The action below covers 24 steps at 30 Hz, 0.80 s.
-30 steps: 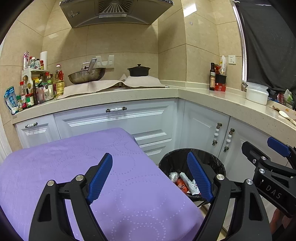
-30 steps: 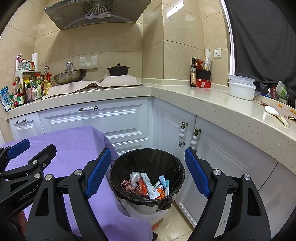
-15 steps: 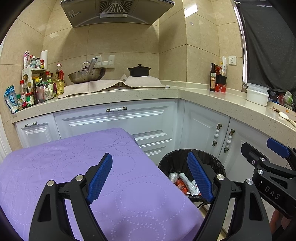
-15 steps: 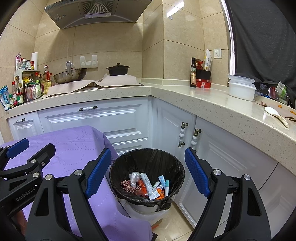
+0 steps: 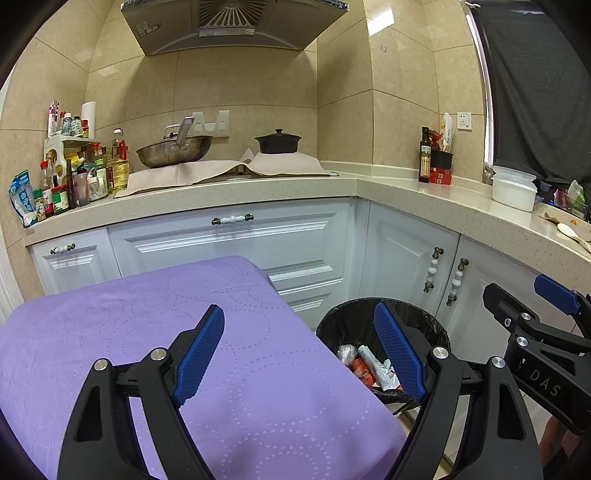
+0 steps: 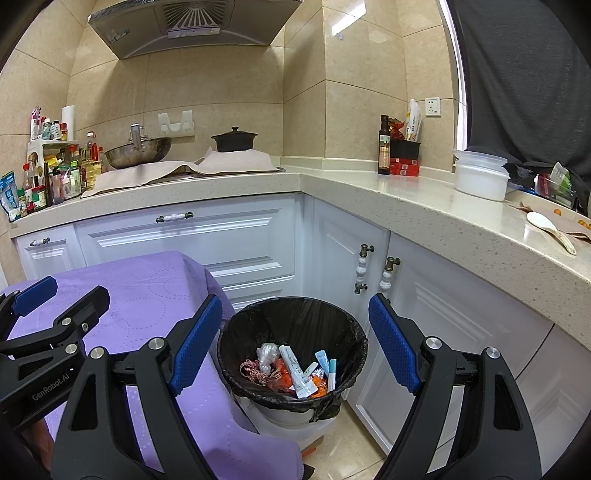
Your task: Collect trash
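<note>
Below right gripper [image 6: 295,345], between its spread blue pads, sat black-lined trash bin [image 6: 347,332] — trash [image 6: 295,369] lay inside. Jaws released, gripping nothing. Left gripper [image 5: 299,356] likewise released, empty, held over purple tablecloth [image 5: 110,332] — bin just right of it.

I'm in a home kitchen: a range hood [image 5: 232,22] over a wok [image 5: 173,151] and black pot [image 5: 277,142], condiment bottles [image 5: 70,177] on the stone bench [image 5: 236,192], white cabinets [image 5: 236,240] below.

Purple cloth [image 5: 258,369] (dotted circles) covers the table, nothing on it.
</note>
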Available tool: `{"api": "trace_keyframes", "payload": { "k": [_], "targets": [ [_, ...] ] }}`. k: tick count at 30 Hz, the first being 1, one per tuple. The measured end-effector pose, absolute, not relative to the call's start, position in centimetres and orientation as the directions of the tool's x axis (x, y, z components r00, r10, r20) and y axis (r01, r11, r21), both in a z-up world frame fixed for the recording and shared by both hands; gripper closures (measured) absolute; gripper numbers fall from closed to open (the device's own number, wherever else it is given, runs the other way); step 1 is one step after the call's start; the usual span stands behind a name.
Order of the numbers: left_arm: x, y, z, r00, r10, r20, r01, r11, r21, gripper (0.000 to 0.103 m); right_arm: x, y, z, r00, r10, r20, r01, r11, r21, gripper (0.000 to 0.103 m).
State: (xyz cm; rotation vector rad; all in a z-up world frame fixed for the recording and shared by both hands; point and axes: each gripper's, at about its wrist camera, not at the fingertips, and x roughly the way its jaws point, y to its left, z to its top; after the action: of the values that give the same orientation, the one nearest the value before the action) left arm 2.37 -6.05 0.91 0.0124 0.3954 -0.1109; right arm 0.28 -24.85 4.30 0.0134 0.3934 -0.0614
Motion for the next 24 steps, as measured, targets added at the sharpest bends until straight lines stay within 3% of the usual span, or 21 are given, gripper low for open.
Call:
{"api": "trace_keyframes", "payload": {
  "k": [24],
  "targets": [
    [2.29,-6.09,1.15,0.919,-0.111,-0.379,0.117,0.993,-0.005,0.022,0.24,-25.37,4.34,0.923,-0.061,-0.380,0.066,0.998,0.002,0.023]
  ]
}}
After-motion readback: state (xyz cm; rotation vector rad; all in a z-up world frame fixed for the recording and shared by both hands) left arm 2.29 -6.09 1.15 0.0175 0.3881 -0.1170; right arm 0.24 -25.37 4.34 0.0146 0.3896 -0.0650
